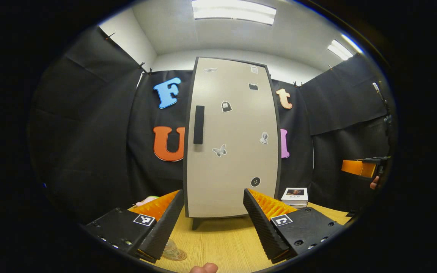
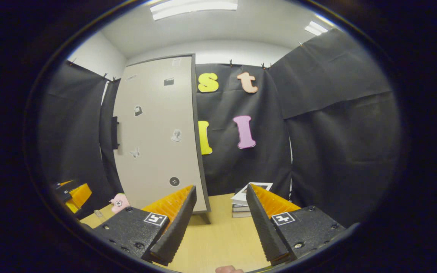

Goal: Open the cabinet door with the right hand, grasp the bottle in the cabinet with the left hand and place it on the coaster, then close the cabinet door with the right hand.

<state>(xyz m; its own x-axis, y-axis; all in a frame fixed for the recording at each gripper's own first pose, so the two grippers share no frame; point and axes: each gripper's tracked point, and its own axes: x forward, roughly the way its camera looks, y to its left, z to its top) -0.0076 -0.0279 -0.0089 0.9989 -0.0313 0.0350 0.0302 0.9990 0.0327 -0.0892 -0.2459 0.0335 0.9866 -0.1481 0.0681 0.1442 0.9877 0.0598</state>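
The left gripper [image 1: 212, 223] hovers level above the light wooden table [image 1: 222, 242], jaws wide apart and empty, facing the tall beige cabinet's closed door [image 1: 233, 151] and its black bar handle [image 1: 198, 124]. The right gripper [image 2: 218, 223], likewise spread and empty, points beside the cabinet toward stacked books [image 2: 243, 206].

No text is reading clearly anywhere. The stickers [image 1: 226, 106] on the cabinet door [image 1: 233, 170] are showing small pictures and marks too tiny to make out, the book [image 1: 294, 195] cover's lettering is blurring, and the square tags [image 1: 143, 219] on the grippers are carrying coded patterns, not words.
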